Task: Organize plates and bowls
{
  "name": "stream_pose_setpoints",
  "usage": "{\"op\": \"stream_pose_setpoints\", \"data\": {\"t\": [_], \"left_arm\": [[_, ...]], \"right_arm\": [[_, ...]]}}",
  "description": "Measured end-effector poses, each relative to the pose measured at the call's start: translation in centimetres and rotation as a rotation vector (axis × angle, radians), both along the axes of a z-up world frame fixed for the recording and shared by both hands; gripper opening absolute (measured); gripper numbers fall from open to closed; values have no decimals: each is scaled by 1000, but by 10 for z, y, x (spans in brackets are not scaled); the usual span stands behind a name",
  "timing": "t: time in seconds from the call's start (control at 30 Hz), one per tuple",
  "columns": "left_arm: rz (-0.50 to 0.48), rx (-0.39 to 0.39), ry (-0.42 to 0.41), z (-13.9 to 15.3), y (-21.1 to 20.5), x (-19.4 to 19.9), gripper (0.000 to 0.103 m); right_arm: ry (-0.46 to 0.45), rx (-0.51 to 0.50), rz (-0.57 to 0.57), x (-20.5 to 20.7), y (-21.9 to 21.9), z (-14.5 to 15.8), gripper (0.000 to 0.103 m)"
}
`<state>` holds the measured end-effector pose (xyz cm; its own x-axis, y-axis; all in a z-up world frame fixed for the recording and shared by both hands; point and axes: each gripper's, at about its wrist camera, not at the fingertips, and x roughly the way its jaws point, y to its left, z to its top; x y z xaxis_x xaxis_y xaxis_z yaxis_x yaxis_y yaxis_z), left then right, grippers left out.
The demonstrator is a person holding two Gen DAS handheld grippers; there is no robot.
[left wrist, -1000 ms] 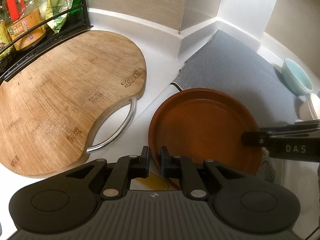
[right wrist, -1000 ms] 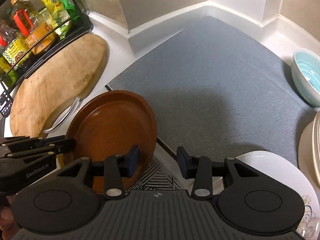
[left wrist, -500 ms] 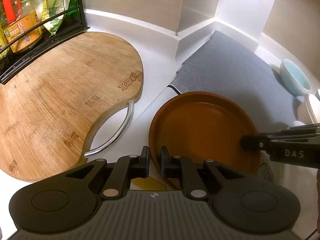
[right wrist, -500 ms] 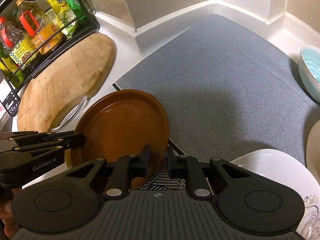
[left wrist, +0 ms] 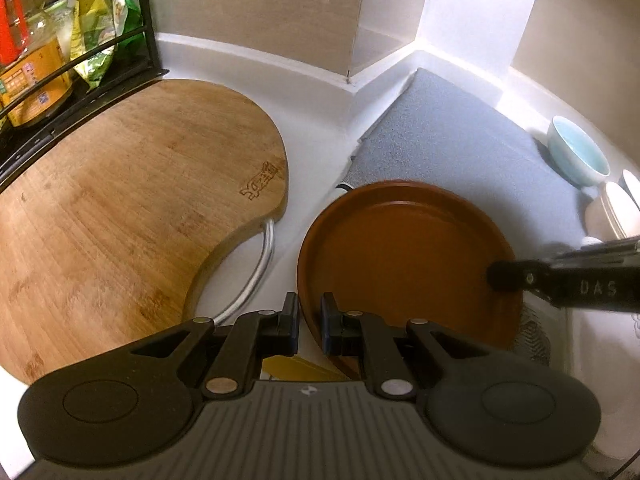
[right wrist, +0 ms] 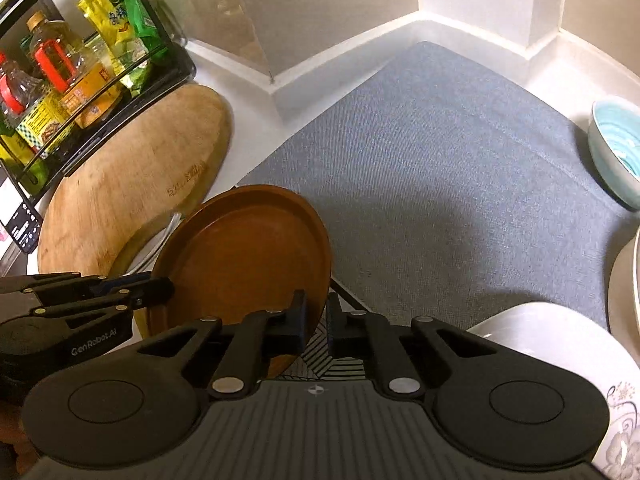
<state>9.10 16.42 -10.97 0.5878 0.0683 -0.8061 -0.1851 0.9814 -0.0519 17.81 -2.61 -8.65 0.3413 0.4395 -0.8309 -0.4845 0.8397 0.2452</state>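
Your left gripper (left wrist: 309, 328) has its fingers closed to a narrow gap on the near-left rim of the round brown plate (left wrist: 404, 256), one finger inside the rim and one outside. Your right gripper (right wrist: 316, 330) clamps the opposite edge of that same plate (right wrist: 244, 256) in the same way, fingers nearly together with the rim between them. The plate hangs tilted between the two, over the seam where the white counter (left wrist: 316, 128) meets the grey textured mat (right wrist: 440, 184).

Whether the plate's underside touches anything cannot be made out; both gripper bodies hide its near edge. Below it a black-and-white line-patterned surface (right wrist: 332, 364) shows only in part.

The plate is smooth and matte with a low raised lip. Left of it lies a kidney-shaped bamboo cutting board (left wrist: 132, 208) with a curved metal handle (left wrist: 256, 276). A glossy pale blue bowl (right wrist: 618, 148) sits at the mat's far right edge, and a white floral-printed plate (right wrist: 560, 344) is cut off at the lower right.
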Motion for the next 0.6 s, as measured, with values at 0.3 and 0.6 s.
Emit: {"op": "stream_pose_setpoints", "data": {"t": [0.3,0.6], "left_arm": [[-73,-61,-19,-4,16,4,11],[-125,-99,-36,-2,27,3,10]], "right_arm": [[58,-80,-56,-8,11,-11,14],[48,-64,-144,-12,12,-8,11]]}}
